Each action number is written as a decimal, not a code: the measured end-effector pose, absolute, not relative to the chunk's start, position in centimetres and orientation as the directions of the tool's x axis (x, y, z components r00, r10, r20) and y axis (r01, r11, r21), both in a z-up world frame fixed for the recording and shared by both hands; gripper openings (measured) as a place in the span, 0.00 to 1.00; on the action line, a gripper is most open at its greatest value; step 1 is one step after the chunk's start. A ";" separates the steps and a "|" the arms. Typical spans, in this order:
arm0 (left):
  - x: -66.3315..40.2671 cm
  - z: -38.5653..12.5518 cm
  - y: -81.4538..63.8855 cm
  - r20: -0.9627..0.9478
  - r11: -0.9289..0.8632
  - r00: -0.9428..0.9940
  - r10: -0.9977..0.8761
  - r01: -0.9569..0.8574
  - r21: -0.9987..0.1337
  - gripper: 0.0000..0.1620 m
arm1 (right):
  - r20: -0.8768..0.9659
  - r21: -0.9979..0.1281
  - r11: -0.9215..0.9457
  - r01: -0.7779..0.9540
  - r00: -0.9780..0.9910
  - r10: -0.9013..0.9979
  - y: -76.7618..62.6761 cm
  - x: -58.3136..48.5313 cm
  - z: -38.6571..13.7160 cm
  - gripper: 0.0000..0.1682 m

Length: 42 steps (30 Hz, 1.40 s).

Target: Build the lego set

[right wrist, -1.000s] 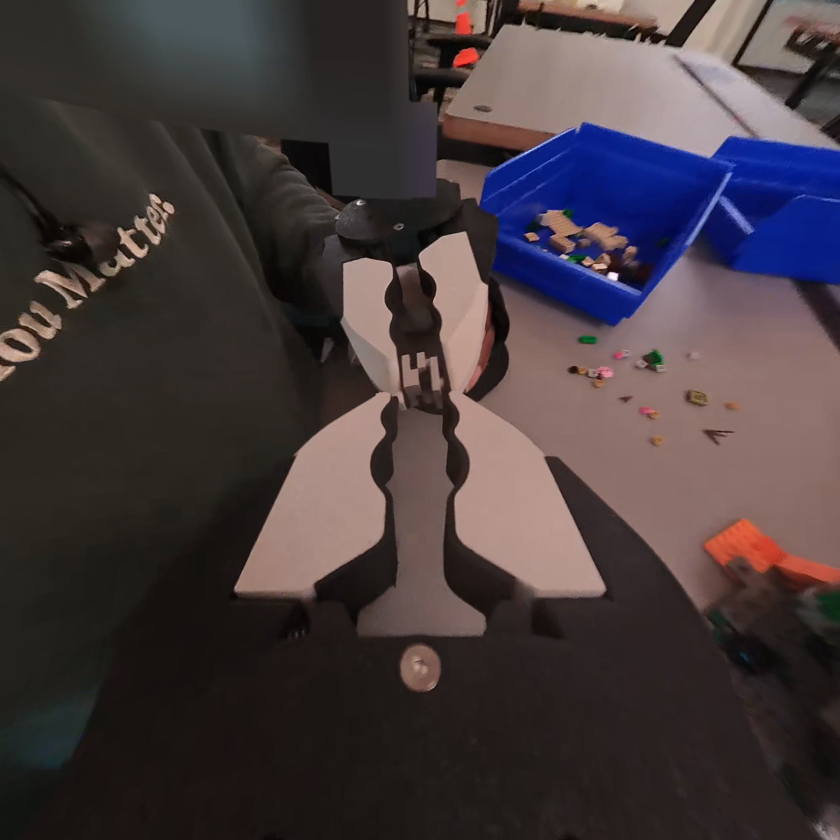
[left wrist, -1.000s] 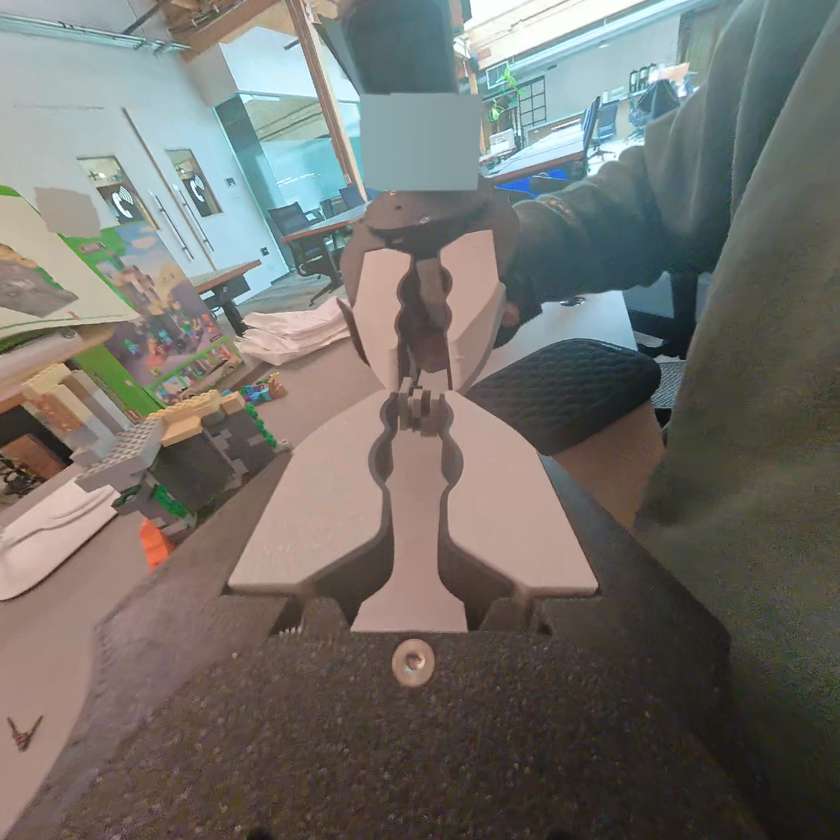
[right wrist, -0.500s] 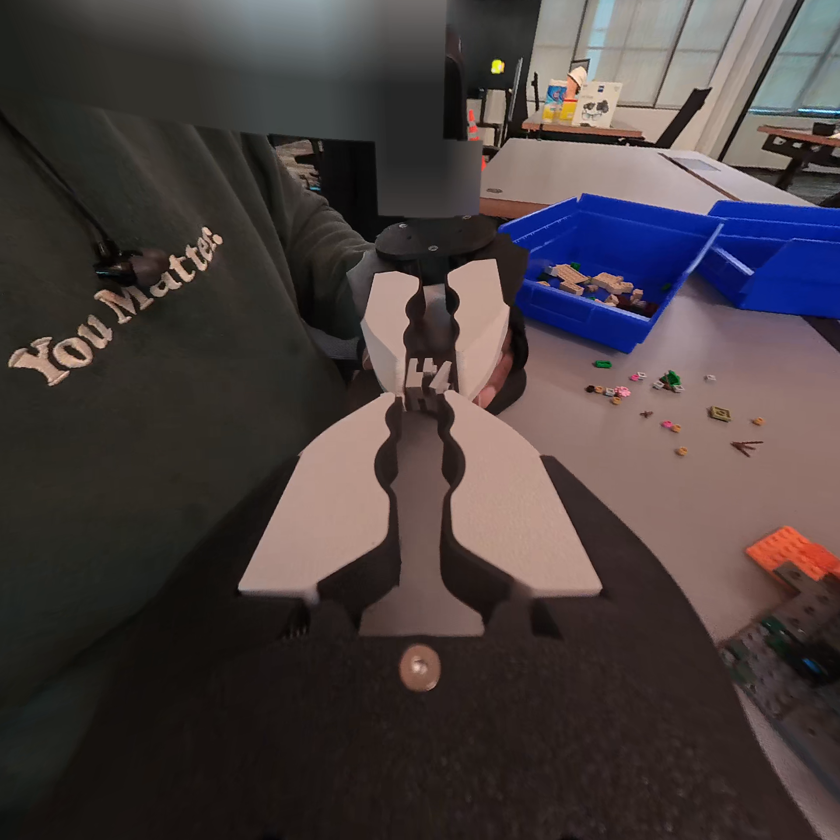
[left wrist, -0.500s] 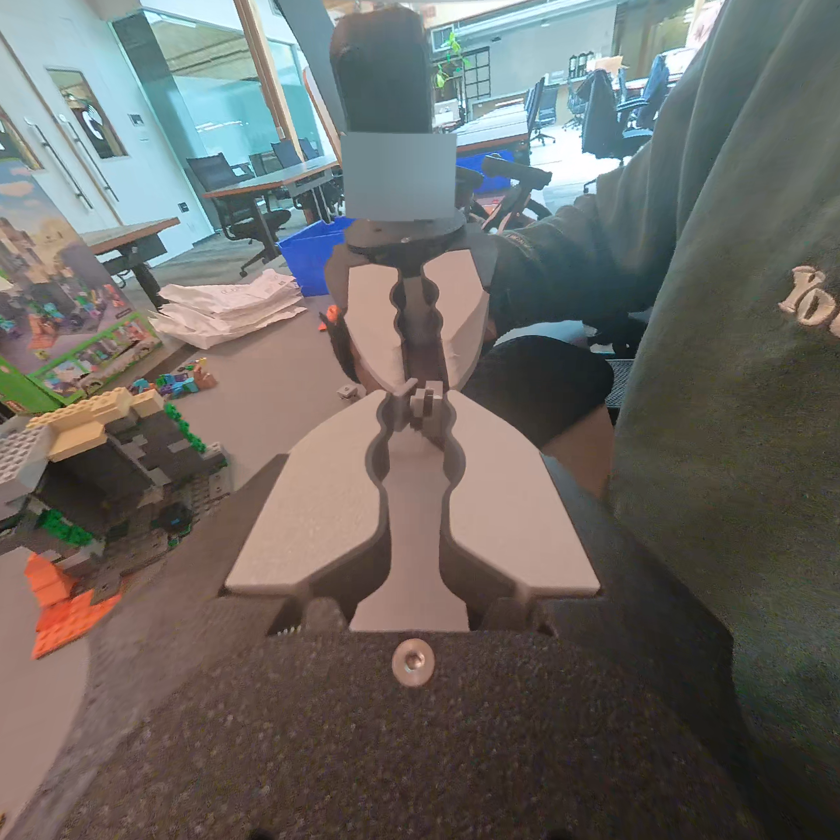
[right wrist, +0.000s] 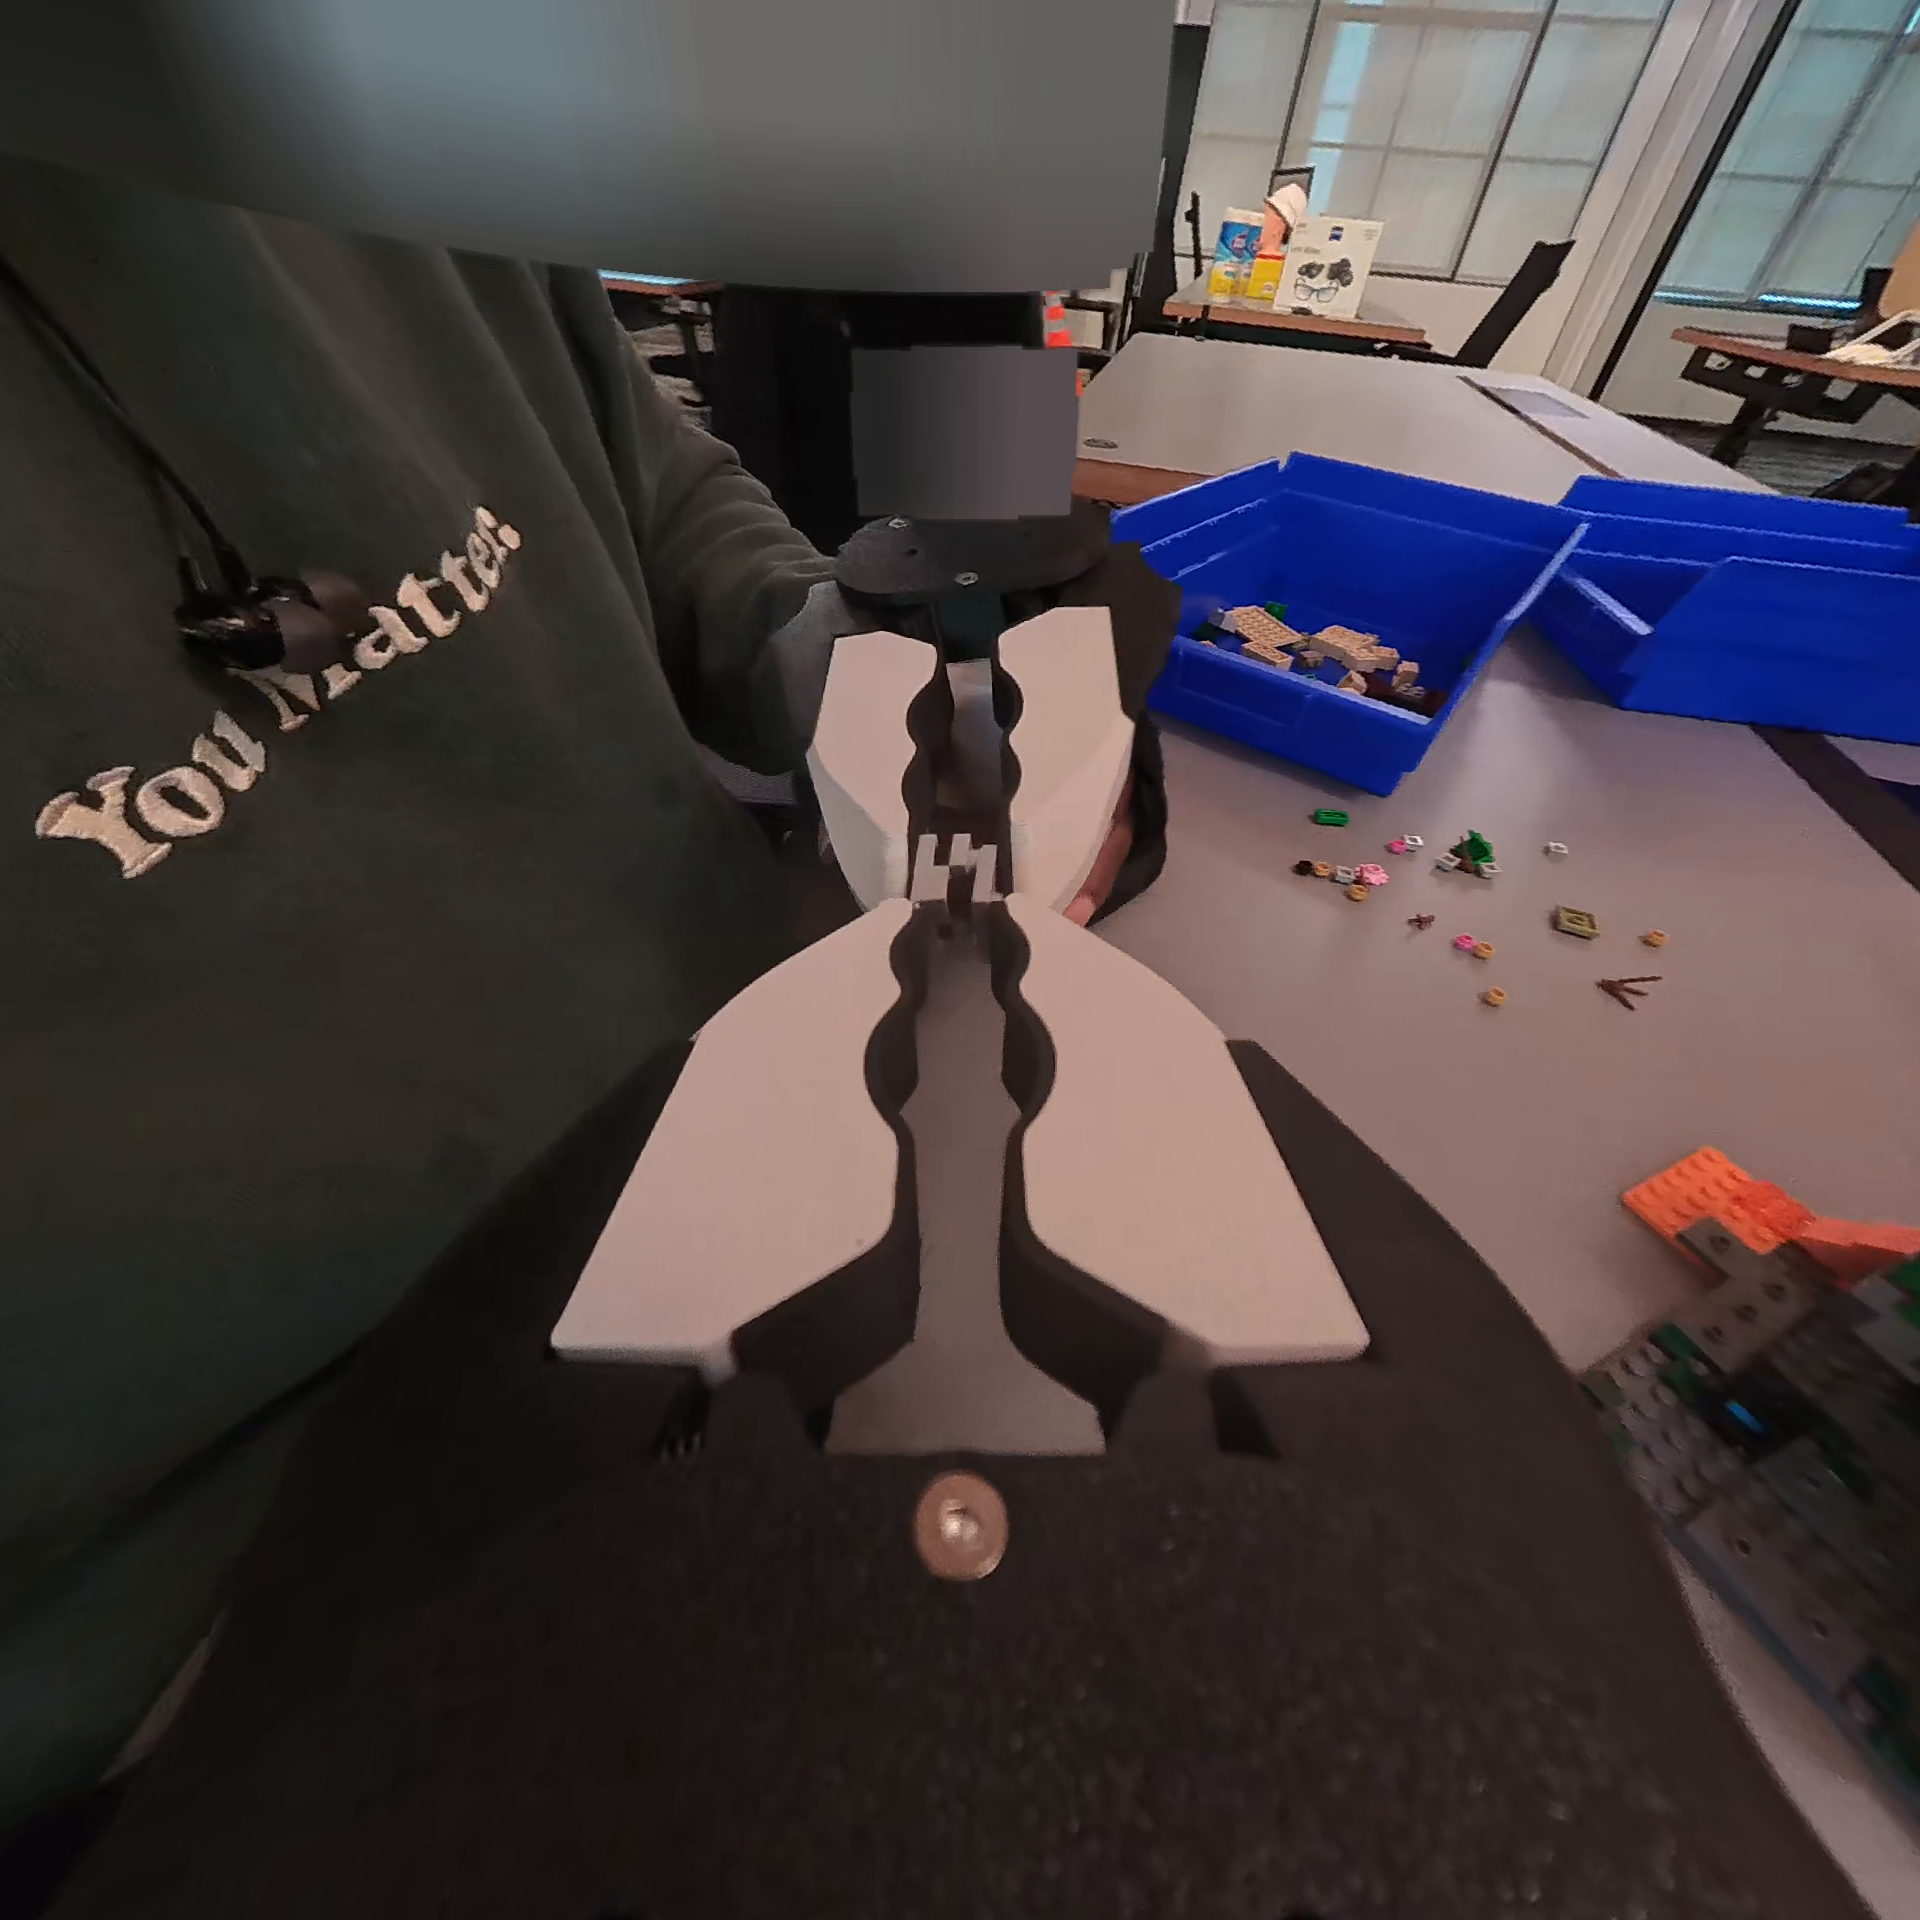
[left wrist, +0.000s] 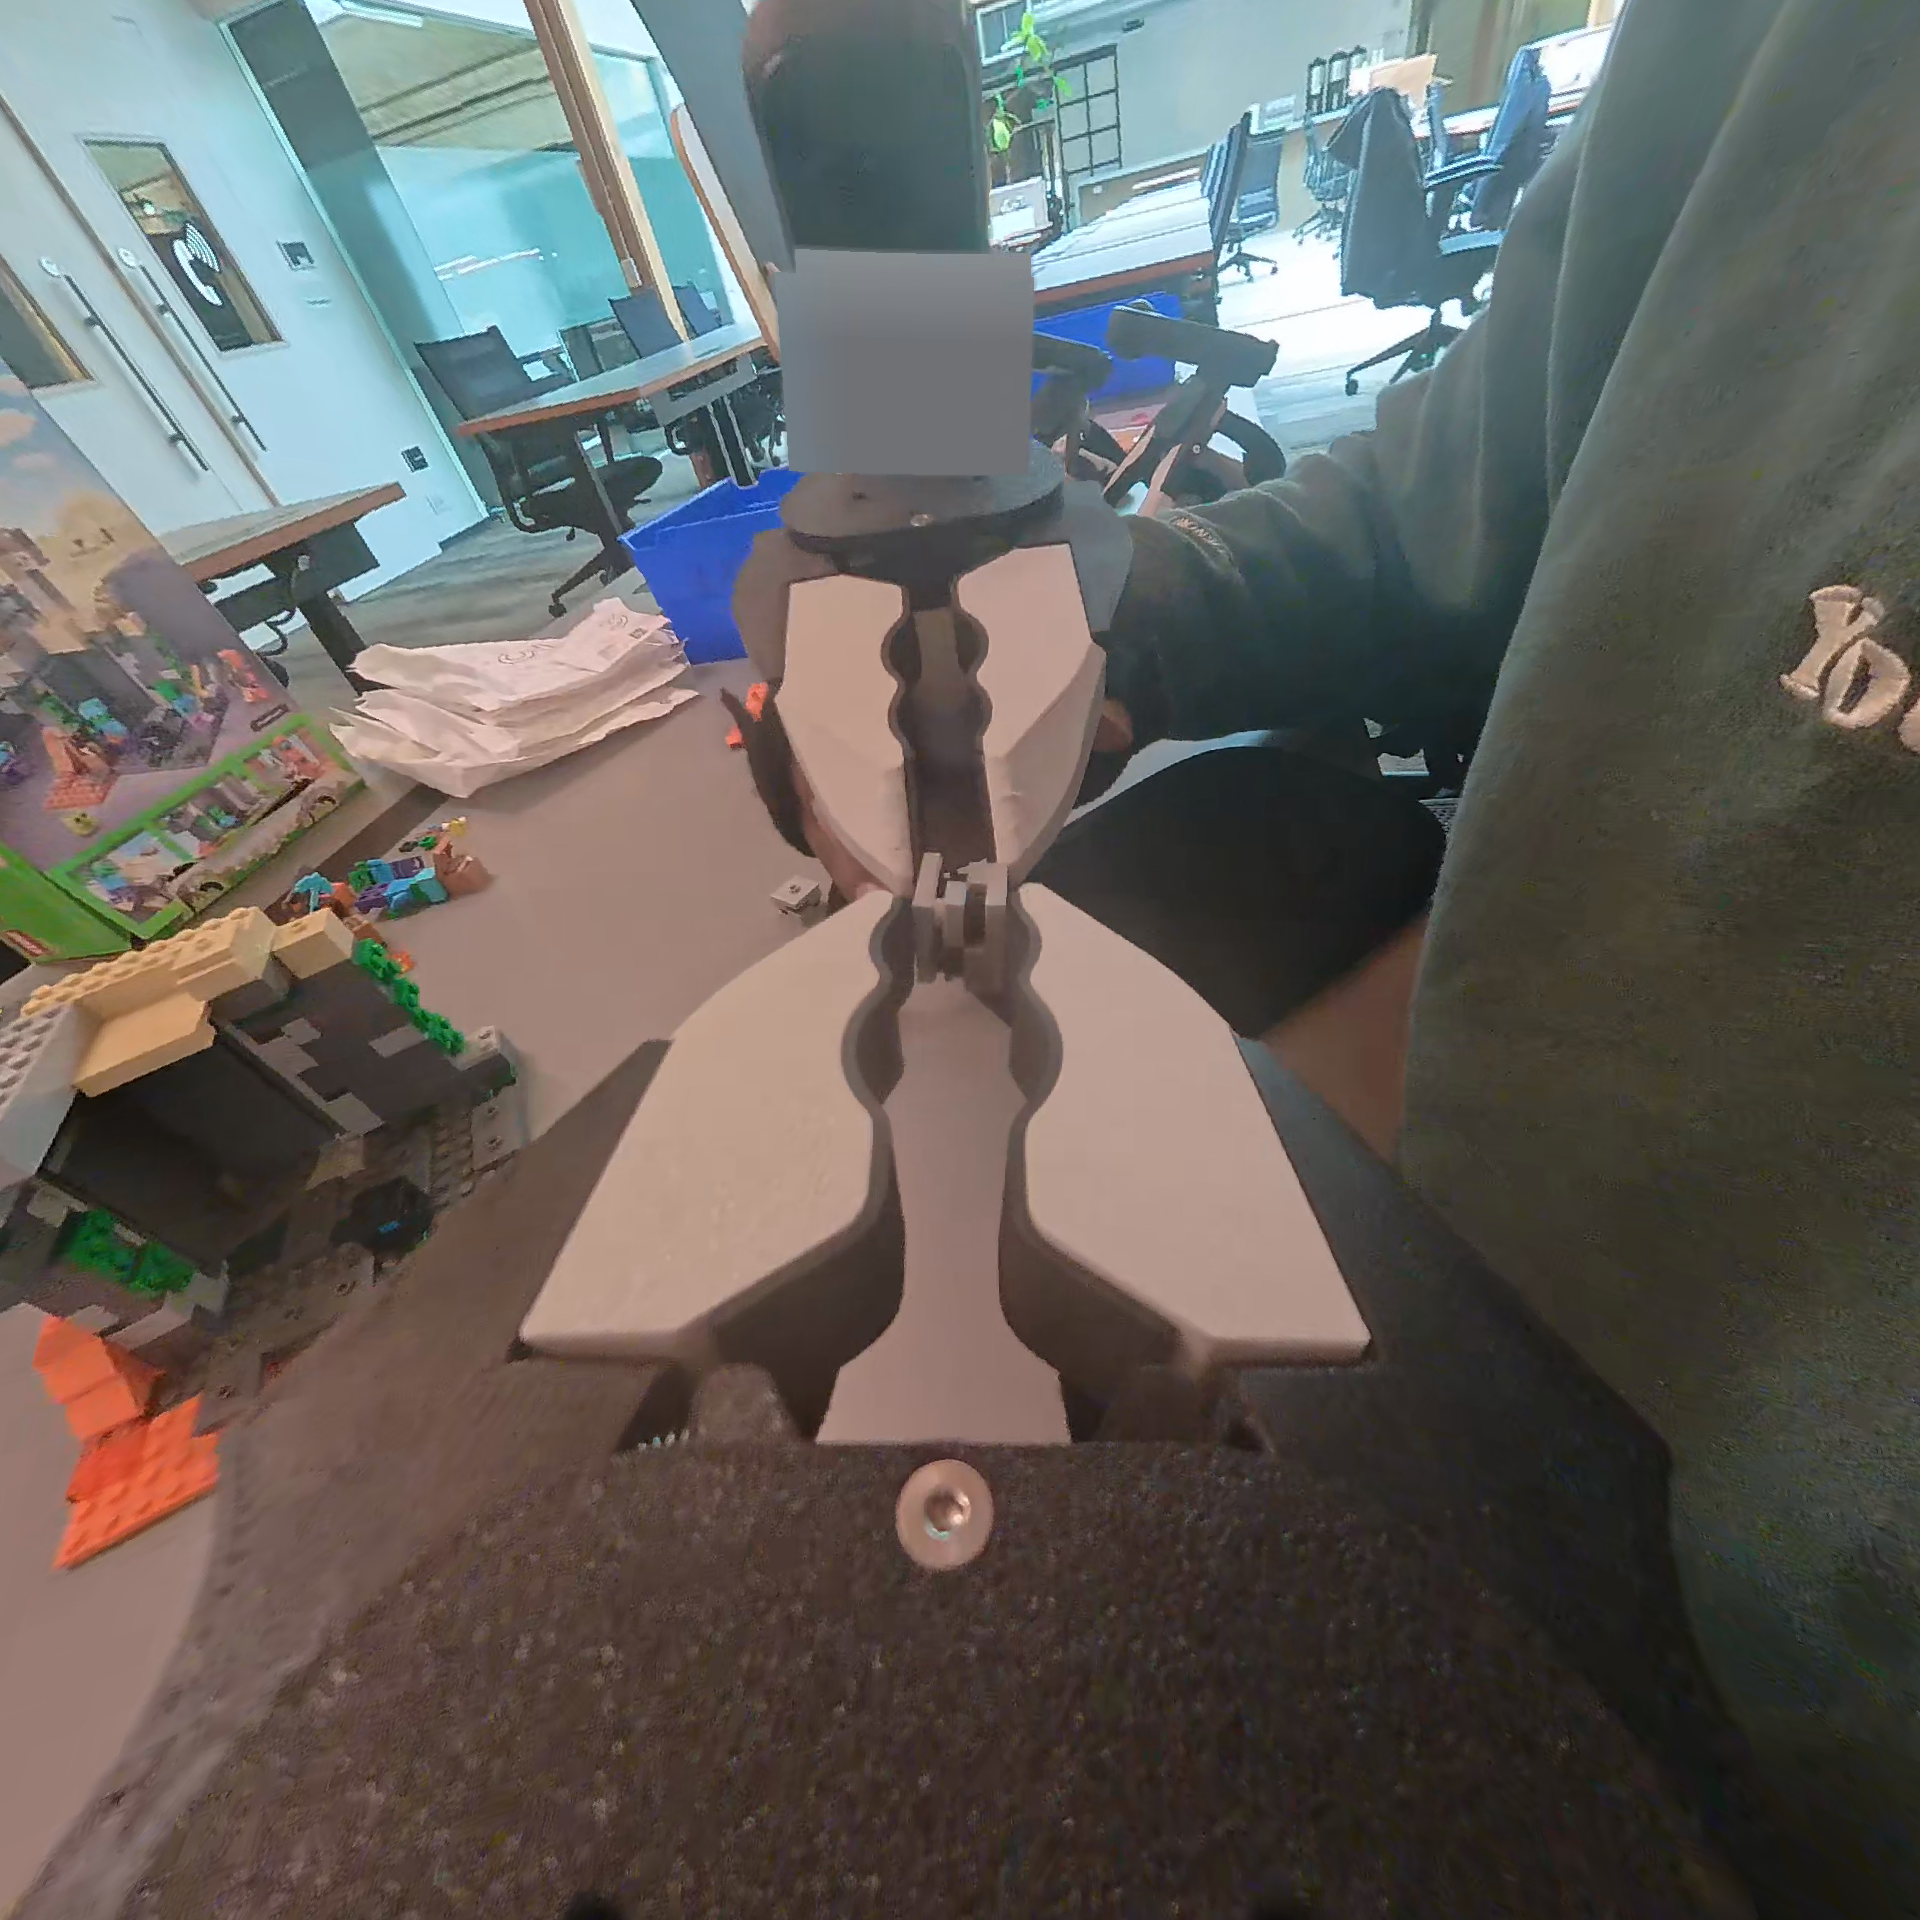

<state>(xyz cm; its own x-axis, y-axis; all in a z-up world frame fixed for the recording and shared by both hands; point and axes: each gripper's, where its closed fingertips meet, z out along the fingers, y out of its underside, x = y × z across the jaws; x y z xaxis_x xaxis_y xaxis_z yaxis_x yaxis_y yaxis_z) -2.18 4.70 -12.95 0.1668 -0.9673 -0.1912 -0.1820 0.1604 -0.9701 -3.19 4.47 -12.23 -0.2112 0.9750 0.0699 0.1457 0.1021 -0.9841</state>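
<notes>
Pinching tip to tip: your left gripper (left wrist: 951, 935) and right gripper (right wrist: 956, 914) both clamp one small grey piece (left wrist: 954, 928) | piece now squarer than a second ago | mate it | model (left wrist: 239, 1081) waits on table

Daylight fills both views. In the left wrist view it comes through glass walls (left wrist: 499, 260) and far windows at top right, which wash out pale. In the right wrist view the tall windows (right wrist: 1455, 135) behind are bright, so the sweater (right wrist: 312, 935) in front reads dark and dim. The surface (right wrist: 1455, 1091) is evenly lit, with soft, faint shadows under the loose bricks (right wrist: 1455, 904). Wide-angle bending curves straight lines near the edges. The near claw mounts are slightly soft. The lego build (right wrist: 1787, 1382) at the right wrist view's right edge is blurred; the orange plates (left wrist: 135, 1475) at the left wrist view's left edge are smeared.
</notes>
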 end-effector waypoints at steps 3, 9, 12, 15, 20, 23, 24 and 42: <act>-2.2 -13.0 4.8 -0.189 0.158 0.163 -0.968 -0.182 -0.971 0.10 | 0.078 -0.984 0.107 0.144 -0.195 0.978 4.6 -3.2 -12.3 0.06; -1.9 -12.6 4.3 -0.154 0.136 0.142 -0.978 -0.127 -0.983 0.10 | 0.023 -0.997 0.040 0.064 -0.253 0.967 4.2 -3.0 -11.9 0.05; -1.7 -12.1 3.7 -0.137 0.128 0.114 -0.984 -0.080 -0.989 0.11 | -0.022 -1.000 -0.022 0.002 -0.309 0.951 3.7 -3.0 -11.2 0.04; -1.7 -11.7 3.4 -0.127 0.122 0.097 -0.987 -0.058 -0.991 0.10 | -0.058 -0.996 -0.076 -0.039 -0.349 0.935 3.5 -2.9 -10.8 0.03; -1.7 -11.8 3.4 -0.144 0.138 0.100 -0.984 -0.069 -0.988 0.10 | -0.081 -0.995 -0.096 -0.023 -0.356 0.931 3.6 -2.8 -10.8 0.03; -1.9 -12.1 3.9 -0.174 0.162 0.132 -0.976 -0.097 -0.982 0.10 | -0.088 -0.996 -0.076 0.048 -0.315 0.945 4.1 -2.7 -11.1 0.04; -2.0 -12.1 4.0 -0.181 0.168 0.137 -0.974 -0.102 -0.980 0.10 | -0.094 -0.995 -0.078 0.067 -0.296 0.950 4.3 -2.7 -11.2 0.04; -2.8 -11.5 3.9 -0.184 0.170 0.166 -0.969 -0.091 -0.981 0.10 | 0.033 -0.992 0.054 0.117 -0.181 0.983 4.8 -2.8 -11.4 0.00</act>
